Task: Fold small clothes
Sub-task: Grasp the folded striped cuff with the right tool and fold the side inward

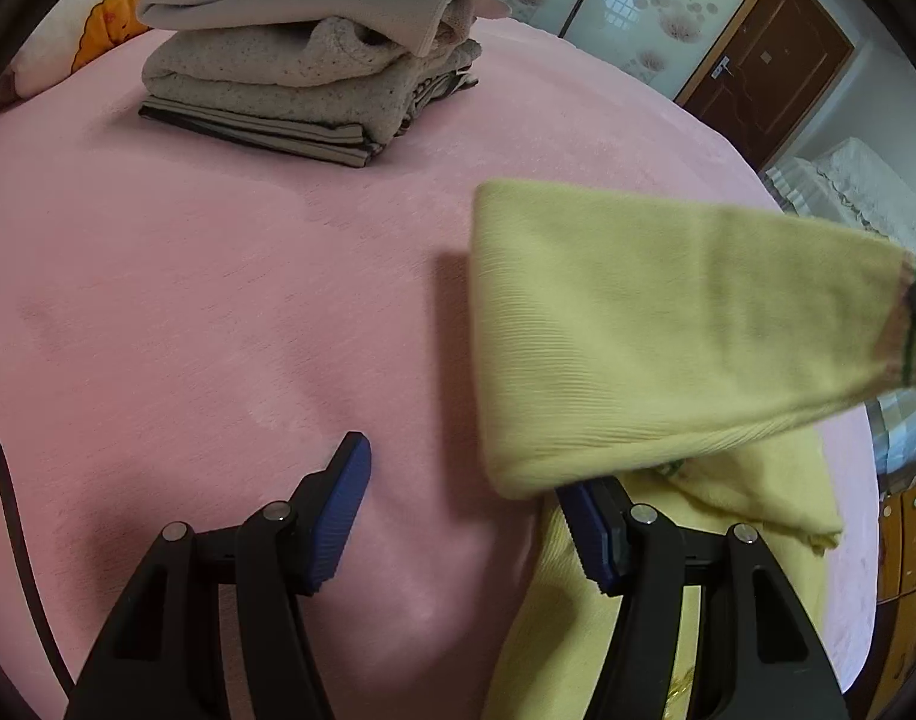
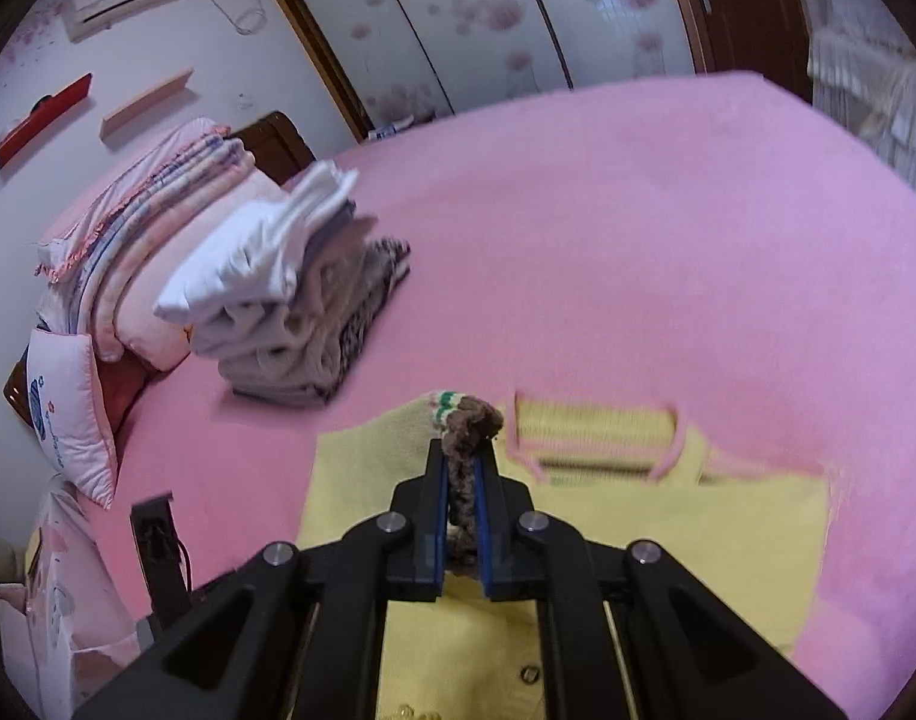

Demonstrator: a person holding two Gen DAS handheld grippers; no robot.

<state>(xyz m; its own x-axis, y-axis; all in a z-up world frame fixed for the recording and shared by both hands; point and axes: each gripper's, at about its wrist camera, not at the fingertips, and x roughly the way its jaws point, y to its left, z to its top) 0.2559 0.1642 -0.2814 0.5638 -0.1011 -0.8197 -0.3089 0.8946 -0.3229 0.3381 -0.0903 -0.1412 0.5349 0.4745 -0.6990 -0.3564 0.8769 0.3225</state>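
While clamped on the brown cuff (image 2: 471, 420) of the yellow cardigan (image 2: 728, 516), carry the sleeve toward nine o'clock, laying flat on the pink bed (image 2: 638, 210); keep left gripper (image 1: 464, 516) jaws apart, empty.

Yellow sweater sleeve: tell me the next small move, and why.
Probably carry the sleeve across and lay it on the sweater body. The right tongs are shut on its brown cuff and hold it lifted above the pink bedspread, so the fold is unfinished. The left tongs are open and empty beside the body.
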